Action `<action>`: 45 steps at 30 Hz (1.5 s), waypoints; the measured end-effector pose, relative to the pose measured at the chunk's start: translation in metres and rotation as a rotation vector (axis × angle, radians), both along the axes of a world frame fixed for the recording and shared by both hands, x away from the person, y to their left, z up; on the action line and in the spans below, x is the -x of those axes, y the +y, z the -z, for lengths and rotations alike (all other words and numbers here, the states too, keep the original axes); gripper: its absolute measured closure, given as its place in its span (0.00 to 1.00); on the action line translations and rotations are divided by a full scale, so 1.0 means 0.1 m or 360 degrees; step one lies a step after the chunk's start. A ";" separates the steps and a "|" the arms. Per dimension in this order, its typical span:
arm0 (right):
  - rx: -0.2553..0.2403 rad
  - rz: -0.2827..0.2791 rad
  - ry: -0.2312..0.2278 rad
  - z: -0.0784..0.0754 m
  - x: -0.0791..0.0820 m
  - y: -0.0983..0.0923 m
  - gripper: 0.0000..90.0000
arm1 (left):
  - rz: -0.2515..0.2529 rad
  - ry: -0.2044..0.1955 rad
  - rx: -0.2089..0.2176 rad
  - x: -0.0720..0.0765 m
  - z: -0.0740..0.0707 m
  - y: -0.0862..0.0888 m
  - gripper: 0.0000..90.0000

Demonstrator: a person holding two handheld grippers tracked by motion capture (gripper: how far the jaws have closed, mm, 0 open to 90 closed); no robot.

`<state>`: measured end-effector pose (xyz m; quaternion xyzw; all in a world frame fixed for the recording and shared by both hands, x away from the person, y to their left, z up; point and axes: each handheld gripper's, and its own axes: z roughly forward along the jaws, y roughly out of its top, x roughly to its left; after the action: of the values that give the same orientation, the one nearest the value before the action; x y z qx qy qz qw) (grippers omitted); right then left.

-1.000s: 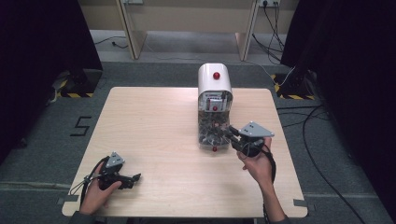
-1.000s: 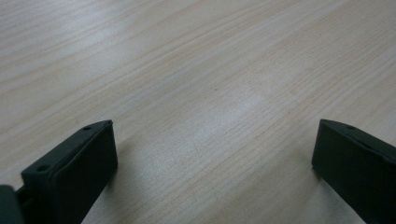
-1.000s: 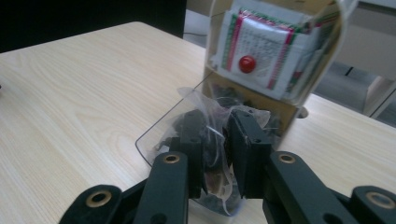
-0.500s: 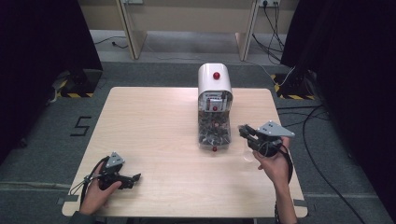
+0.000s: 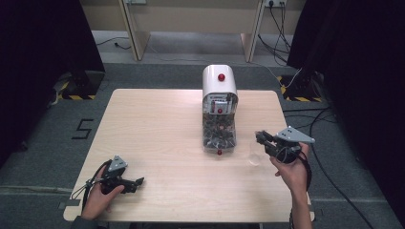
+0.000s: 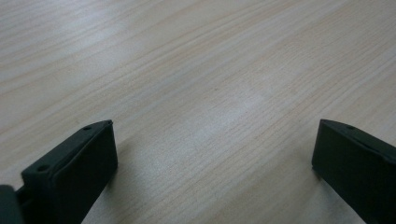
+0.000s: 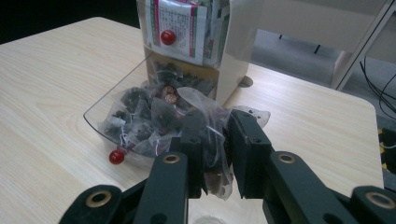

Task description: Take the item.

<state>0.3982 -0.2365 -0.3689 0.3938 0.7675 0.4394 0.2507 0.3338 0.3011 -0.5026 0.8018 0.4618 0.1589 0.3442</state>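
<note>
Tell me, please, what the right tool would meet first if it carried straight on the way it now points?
Probably the open tray of tea bags at the dispenser, then its body, though depth is unclear. The right tool already grips one tea bag.

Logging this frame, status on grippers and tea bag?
Left gripper open, resting on bare table. Right gripper shut on tea bag, beside dispenser. Nothing blocking.

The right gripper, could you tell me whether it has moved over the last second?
Yes. The right gripper, shut on a tea bag, has drawn away from the dispenser toward the table's right edge.
</note>
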 end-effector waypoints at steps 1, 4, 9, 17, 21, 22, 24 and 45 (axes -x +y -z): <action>-0.0003 0.0006 0.0000 0.00 0.00 -0.01 0.85 | 0.0000 0.0000 0.0000 0.00 0.00 0.00 0.00; 0.0009 0.0011 0.0007 0.00 0.01 -0.04 0.85 | 0.0000 0.0000 0.0000 0.00 0.00 0.00 0.00; 0.0024 0.0017 0.0012 0.00 0.02 -0.09 0.85 | 0.0000 0.0000 0.0000 0.00 0.00 0.00 0.00; 0.0050 -0.0001 0.0053 0.02 0.02 -0.08 0.85 | 0.0000 0.0000 0.0000 0.00 0.00 0.00 0.00; 0.0060 -0.0001 0.0071 0.04 0.00 -0.09 0.85 | 0.0000 0.0000 0.0000 0.00 0.00 0.00 0.00; 0.0066 -0.0010 0.0076 0.06 -0.01 -0.10 0.85 | 0.0000 0.0000 0.0000 0.00 0.00 0.00 0.00; 0.0071 -0.0010 0.0096 0.07 -0.02 -0.10 0.85 | 0.0001 0.0000 -0.0002 0.00 0.00 0.00 0.00; 0.0131 -0.0031 0.0194 0.20 -0.08 -0.09 0.84 | 0.0000 0.0000 0.0000 0.00 0.00 0.00 0.00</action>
<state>0.4064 -0.2454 -0.3891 0.4016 0.8026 0.3850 0.2152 0.3338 0.3011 -0.5026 0.8018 0.4619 0.1588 0.3443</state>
